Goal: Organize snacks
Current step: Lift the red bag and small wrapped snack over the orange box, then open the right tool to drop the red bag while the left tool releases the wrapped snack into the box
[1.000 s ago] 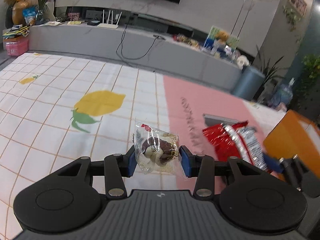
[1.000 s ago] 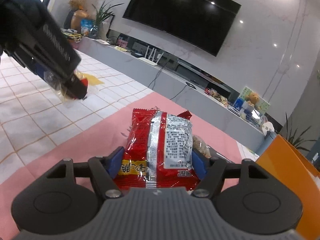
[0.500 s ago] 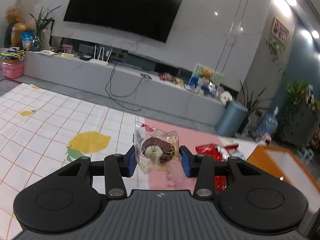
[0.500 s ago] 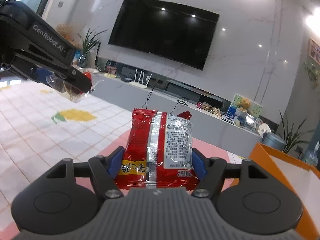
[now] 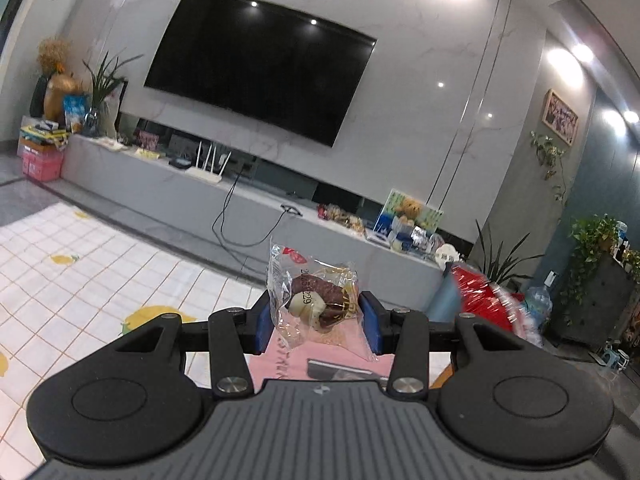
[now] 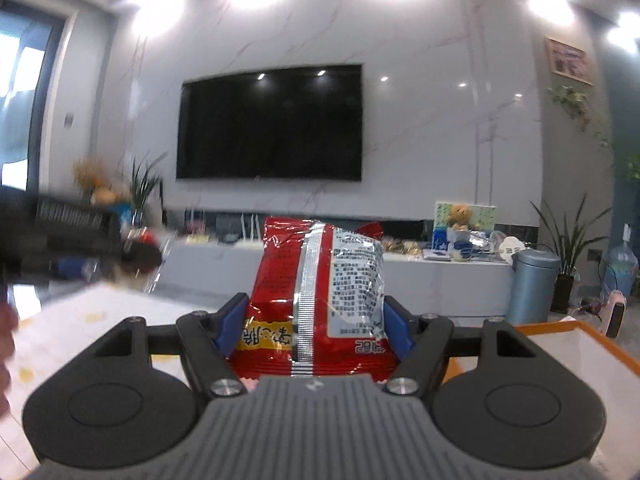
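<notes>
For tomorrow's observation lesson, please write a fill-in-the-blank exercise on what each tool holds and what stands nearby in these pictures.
1. The left tool grips a clear wrapper holding a chocolate ____.
2. The right tool is shut on a ____ snack bag with a silver seam.
3. Low on the right of the right wrist view, the open box has an ____ rim.
4. The television on the wall is switched ____.

Missing words: pastry; red; orange; off
</notes>
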Tool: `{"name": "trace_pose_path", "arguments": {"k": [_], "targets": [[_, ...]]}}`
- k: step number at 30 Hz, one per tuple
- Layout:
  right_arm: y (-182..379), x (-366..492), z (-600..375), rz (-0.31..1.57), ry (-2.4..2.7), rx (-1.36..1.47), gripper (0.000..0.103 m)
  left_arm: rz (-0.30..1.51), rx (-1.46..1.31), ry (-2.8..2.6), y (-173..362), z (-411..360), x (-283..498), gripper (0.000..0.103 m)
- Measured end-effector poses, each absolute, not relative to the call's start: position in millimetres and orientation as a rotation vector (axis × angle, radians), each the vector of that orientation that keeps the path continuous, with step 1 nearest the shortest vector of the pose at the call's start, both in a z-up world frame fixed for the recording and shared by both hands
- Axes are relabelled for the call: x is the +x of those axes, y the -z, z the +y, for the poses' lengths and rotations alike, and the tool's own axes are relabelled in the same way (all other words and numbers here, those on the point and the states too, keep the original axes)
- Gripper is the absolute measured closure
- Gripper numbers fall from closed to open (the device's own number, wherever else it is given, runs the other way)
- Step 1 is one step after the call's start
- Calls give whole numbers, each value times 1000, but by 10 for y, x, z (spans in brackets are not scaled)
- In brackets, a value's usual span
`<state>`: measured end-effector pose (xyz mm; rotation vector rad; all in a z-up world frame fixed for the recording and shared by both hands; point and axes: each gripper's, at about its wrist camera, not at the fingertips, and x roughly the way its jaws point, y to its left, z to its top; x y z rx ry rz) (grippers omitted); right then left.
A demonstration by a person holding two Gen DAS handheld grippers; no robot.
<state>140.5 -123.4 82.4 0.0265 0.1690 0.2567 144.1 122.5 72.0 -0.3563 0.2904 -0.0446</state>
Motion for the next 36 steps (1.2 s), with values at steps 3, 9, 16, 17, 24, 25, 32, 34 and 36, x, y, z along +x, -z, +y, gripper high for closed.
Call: {"name": "trace_pose_path", "arguments": {"k": [3, 9, 16, 17, 24, 25, 32, 34, 36], "targets": [[-1055, 1403, -1583, 154, -237, 93, 34, 257, -330, 71, -838, 1035, 1349, 53], [-1349, 1569, -2298, 246, -257, 120, 34, 240, -241, 177, -997, 430, 1228, 53], [-1272, 1787, -2982, 414, -237, 175, 34, 318, -269, 316, -864, -289, 1405, 53], [-1246, 1809, -3044, 424, -226, 173, 34, 329, -273, 328, -840, -365, 1438, 53], [-827, 2124, -3304, 673, -199, 163, 34, 435, -325, 387, -643, -694, 1671, 53], [-745, 2187, -3319, 715, -183, 160, 34, 447, -323, 394, -626, -729, 1697, 53], [-438, 2455, -3330, 850, -132, 79, 34, 479, -291, 417, -564, -847, 1714, 53], [-403, 2479, -3314, 867, -134, 78, 34, 480, -267, 417, -573, -844, 1711, 53], [-366, 2510, -3287, 880, -138, 65, 34, 482, -251, 412, -585, -858, 1694, 53]]}}
